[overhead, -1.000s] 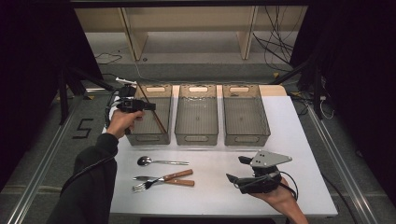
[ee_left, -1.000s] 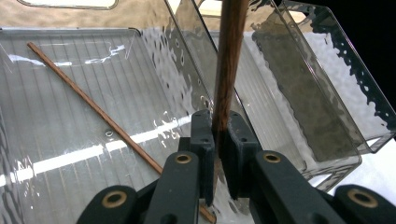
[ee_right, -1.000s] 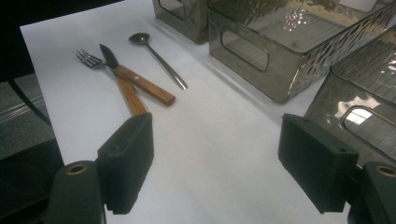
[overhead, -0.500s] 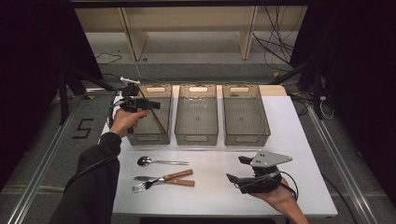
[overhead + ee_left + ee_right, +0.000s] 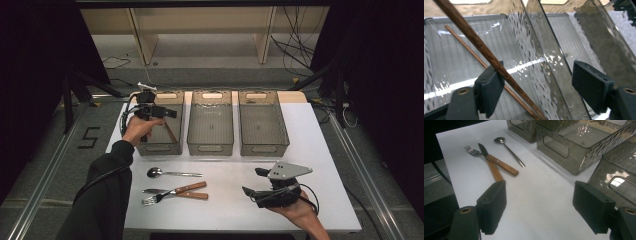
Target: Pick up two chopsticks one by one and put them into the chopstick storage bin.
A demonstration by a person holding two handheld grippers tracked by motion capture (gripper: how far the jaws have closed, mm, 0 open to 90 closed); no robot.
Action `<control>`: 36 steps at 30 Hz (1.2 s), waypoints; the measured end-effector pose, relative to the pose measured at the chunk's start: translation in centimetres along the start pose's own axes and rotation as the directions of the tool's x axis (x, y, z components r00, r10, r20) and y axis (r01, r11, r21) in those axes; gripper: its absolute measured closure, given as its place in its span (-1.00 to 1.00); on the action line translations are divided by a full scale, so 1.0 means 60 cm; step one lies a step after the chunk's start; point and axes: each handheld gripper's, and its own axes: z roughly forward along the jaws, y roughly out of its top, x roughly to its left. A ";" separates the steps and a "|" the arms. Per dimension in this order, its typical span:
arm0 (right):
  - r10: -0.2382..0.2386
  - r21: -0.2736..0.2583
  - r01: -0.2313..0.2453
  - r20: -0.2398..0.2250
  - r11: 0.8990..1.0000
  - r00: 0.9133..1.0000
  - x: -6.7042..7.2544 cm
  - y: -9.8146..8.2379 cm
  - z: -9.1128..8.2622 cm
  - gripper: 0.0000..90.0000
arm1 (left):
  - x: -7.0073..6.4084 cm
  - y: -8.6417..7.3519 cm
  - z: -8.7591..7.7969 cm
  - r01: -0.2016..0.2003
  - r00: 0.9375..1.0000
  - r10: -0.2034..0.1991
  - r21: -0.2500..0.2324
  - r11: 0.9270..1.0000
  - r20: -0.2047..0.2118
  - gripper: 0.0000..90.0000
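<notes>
Left gripper (image 5: 167, 113) now with jaws spread wide over the left bin (image 5: 161, 143), having just been opening; pads clear of the chopstick (image 5: 486, 53), which leans loose between them, just beside one pad, lower end down in the bin by a second chopstick (image 5: 466, 46). A second ago, clamped on that stick, held slanting above the bin. Hand (image 5: 139, 129) shifted slightly.

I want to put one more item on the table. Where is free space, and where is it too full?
Free: the white table between the spoon and the right gripper, and the strip right of the right bin. The middle bin is also empty. Crowded: the front left, where fork and knife cross, and the left bin with chopsticks.
</notes>
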 end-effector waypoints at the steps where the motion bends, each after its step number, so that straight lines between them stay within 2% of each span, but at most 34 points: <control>1: 0.000 0.000 0.000 0.000 1.000 1.000 0.000 0.000 0.000 -0.38 | 0.000 0.000 0.001 -0.001 1.000 0.001 0.003 1.000 -0.003 -0.46; 8: 0.000 -0.002 0.000 0.000 1.000 1.000 0.000 0.000 -0.001 -0.38 | 0.000 0.001 0.002 0.004 0.999 -0.003 0.022 1.000 -0.041 -0.63; 12: 0.002 -0.002 -0.002 0.001 1.000 1.000 0.000 0.000 -0.001 -0.38 | 0.000 0.000 0.000 0.005 0.999 -0.004 0.019 1.000 -0.049 -0.65; 17: 0.003 -0.003 -0.003 0.001 1.000 1.000 0.000 0.000 -0.002 -0.38 | 0.000 -0.003 -0.008 0.006 0.999 -0.006 0.001 1.000 -0.038 -0.65; 21: 0.004 -0.003 -0.004 0.003 1.000 1.000 0.000 0.000 -0.002 -0.38 | -0.006 -0.007 -0.019 0.005 1.000 -0.005 -0.025 1.000 -0.009 -0.65; 27: 0.006 -0.003 -0.006 0.003 1.000 1.000 0.000 0.000 -0.002 -0.38 | -0.022 -0.017 -0.043 -0.022 0.999 0.024 -0.056 0.998 0.040 -0.64; 34: 0.006 -0.003 -0.006 0.004 1.000 1.000 0.000 0.000 -0.002 -0.38 | -0.049 -0.038 -0.087 -0.068 0.992 0.081 -0.126 0.990 0.100 -0.63; 36: 0.002 -0.006 -0.002 0.004 1.000 1.000 0.000 0.000 -0.002 -0.38 | -0.057 -0.047 -0.097 -0.092 0.989 0.106 -0.132 0.987 0.105 -0.63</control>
